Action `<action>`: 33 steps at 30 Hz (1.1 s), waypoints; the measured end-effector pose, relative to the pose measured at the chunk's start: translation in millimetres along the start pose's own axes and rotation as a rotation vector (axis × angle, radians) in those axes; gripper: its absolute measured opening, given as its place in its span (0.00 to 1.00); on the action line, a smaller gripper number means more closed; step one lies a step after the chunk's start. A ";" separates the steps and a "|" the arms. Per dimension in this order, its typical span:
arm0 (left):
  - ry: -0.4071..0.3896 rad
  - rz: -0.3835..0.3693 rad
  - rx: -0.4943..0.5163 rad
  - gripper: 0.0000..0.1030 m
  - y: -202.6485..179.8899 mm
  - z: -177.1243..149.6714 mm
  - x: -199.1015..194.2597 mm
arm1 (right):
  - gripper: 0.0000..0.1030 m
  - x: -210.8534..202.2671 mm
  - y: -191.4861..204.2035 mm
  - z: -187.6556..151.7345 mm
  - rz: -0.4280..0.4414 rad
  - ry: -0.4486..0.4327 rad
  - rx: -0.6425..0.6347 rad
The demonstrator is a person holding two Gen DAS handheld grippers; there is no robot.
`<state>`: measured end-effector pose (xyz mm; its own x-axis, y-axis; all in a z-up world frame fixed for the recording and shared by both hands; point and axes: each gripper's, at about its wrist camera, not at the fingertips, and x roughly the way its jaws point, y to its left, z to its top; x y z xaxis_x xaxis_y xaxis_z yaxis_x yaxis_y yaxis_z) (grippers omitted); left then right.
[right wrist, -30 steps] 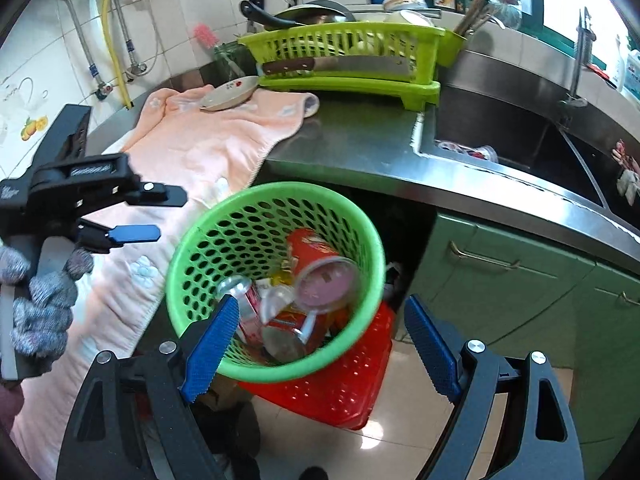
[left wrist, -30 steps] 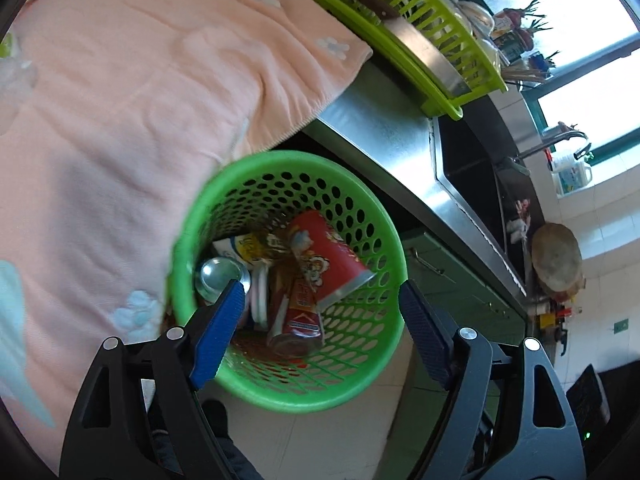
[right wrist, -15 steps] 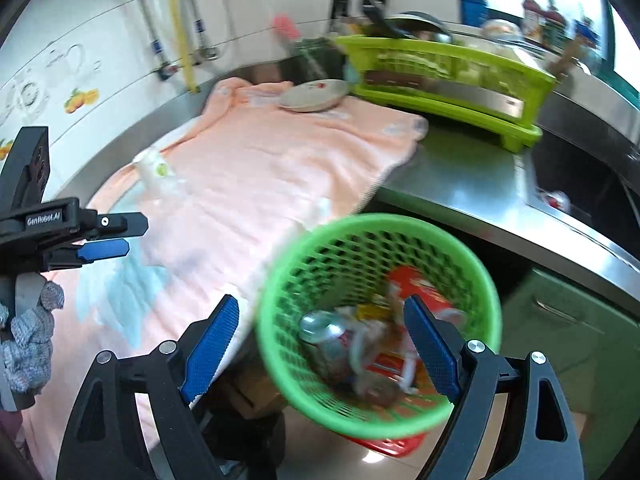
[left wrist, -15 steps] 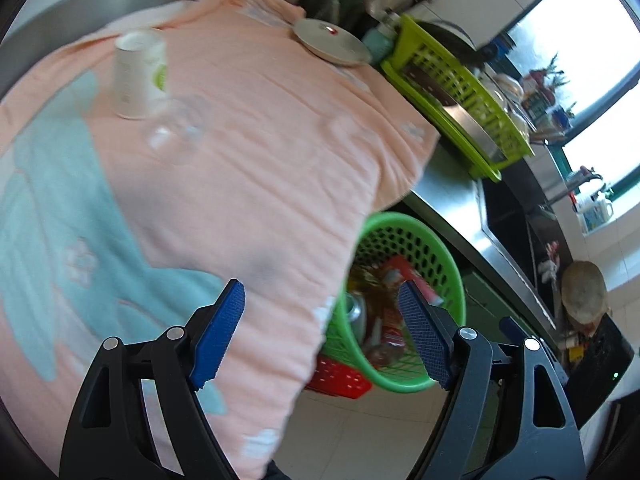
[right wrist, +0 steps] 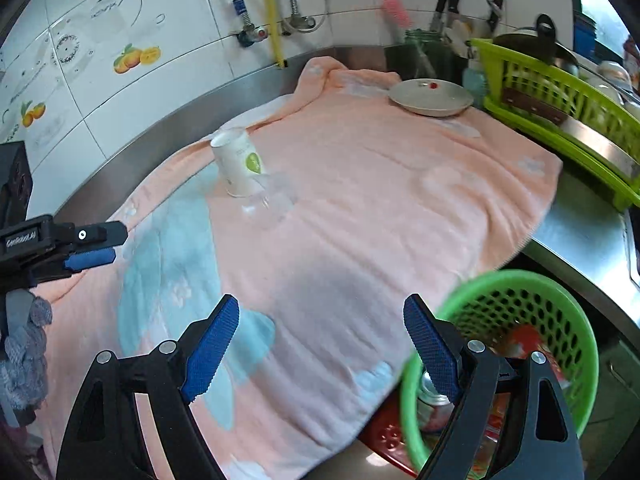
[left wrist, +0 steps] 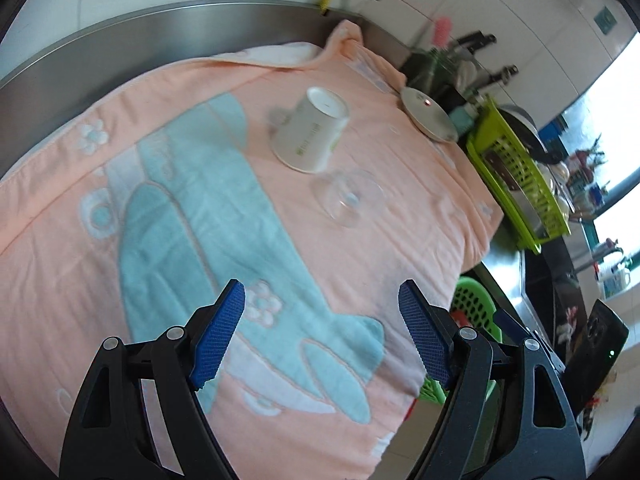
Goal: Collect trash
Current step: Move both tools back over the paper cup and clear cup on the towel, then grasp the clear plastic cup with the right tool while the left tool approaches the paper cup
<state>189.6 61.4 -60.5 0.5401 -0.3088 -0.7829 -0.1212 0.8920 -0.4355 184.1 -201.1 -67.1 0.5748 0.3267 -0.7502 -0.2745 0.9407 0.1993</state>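
Two pieces of trash, a paper cup (left wrist: 314,134) and a clear plastic cup (left wrist: 347,199), stood touching on the far towel (left wrist: 168,208). Both the left gripper (left wrist: 320,338) and right gripper (right wrist: 322,350) hung wide and empty. Grabbing either cup might topple its neighbour; the green bin (right wrist: 520,312) waited near right.

1. A pink towel (right wrist: 360,216) with a pale blue pattern covers most of the steel counter (right wrist: 580,236), its near edge hanging over the counter's front.
2. A shallow plate (right wrist: 430,98) sits on the towel's far right corner.
3. A lime-green dish rack (right wrist: 560,100) stands along the counter's right side, just beside the plate.
4. Fruit-printed tiles (right wrist: 136,58) line the wall behind the counter.
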 end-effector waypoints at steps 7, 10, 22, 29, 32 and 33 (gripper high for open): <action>-0.025 0.015 -0.044 0.76 32.6 13.3 -6.3 | 0.79 43.3 36.6 38.3 0.040 0.033 0.032; -0.037 0.013 -0.061 0.76 43.2 18.4 -6.8 | 0.79 62.5 49.3 56.2 0.035 0.054 0.061; -0.056 -0.017 -0.117 0.76 77.3 29.9 -7.4 | 0.79 136.4 59.7 111.1 0.003 0.173 0.290; -0.054 -0.023 -0.135 0.76 91.7 31.4 -6.1 | 0.78 164.4 63.3 116.5 -0.056 0.227 0.303; -0.058 -0.026 -0.143 0.76 95.6 33.3 -6.1 | 0.75 175.1 63.5 115.9 -0.065 0.251 0.307; -0.057 -0.023 -0.145 0.76 96.6 33.7 -5.8 | 0.75 177.9 63.0 115.5 -0.073 0.257 0.308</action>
<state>202.8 160.5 -83.1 0.5902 -0.3057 -0.7471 -0.2251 0.8265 -0.5160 358.0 -73.1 -115.2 0.3622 0.2616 -0.8946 0.0262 0.9566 0.2903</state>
